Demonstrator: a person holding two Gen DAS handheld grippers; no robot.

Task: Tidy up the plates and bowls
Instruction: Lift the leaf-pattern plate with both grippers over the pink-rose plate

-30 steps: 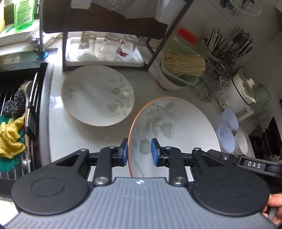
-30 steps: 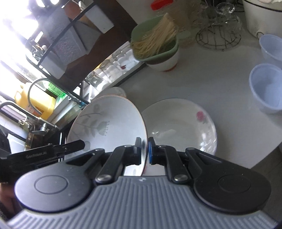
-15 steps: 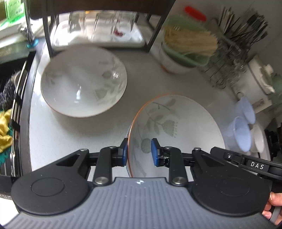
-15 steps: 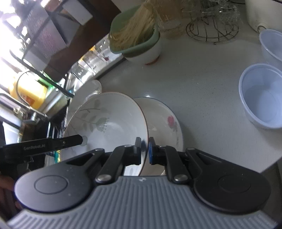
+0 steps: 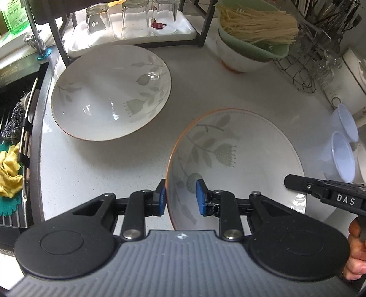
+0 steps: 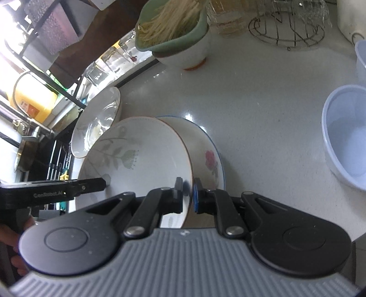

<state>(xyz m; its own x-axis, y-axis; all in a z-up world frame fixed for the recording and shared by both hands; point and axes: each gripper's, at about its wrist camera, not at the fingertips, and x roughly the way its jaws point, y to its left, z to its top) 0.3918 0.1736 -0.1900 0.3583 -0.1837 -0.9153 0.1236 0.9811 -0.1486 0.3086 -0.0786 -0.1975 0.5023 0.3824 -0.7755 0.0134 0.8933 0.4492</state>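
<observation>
A: Where is the leaf-patterned bowl (image 5: 233,160) just now?

B: Between the two grippers, near the front edge of the counter (image 5: 96,178). The left gripper (image 5: 179,198) straddles its near-left rim, one blue pad outside the wall and one inside. The right gripper (image 6: 188,195) is clenched on the opposite rim, pads tight against the thin wall.

A: Is the left one truly pinching?

B: It looks like it: the outer pad sits against the rim, though I cannot see whether the inner pad presses or only lies close.

A: Which step is this, in your judgement?

B: Carrying the bowl to be stacked. In the right wrist view it hangs above the rose-printed plate (image 6: 211,157), overlapping it. Whether it already touches the plate I cannot tell.

A: How does the bowl sit?

B: It is round, so it has no long axis. Its mouth faces up, and in the right wrist view it tips toward the left, with the right rim higher.

A: What does the next move call for?

B: Probably levelling it, setting it down gently, then letting go with both grippers together, so that nothing slides.

A: And around it?

B: A matching bowl (image 5: 109,91) rests far left, apart from it. Beyond stand upturned glasses (image 5: 130,18) on a tray. A green colander of noodles (image 5: 254,25) is at far right, and pale plastic cups (image 5: 338,155) at right.
</observation>
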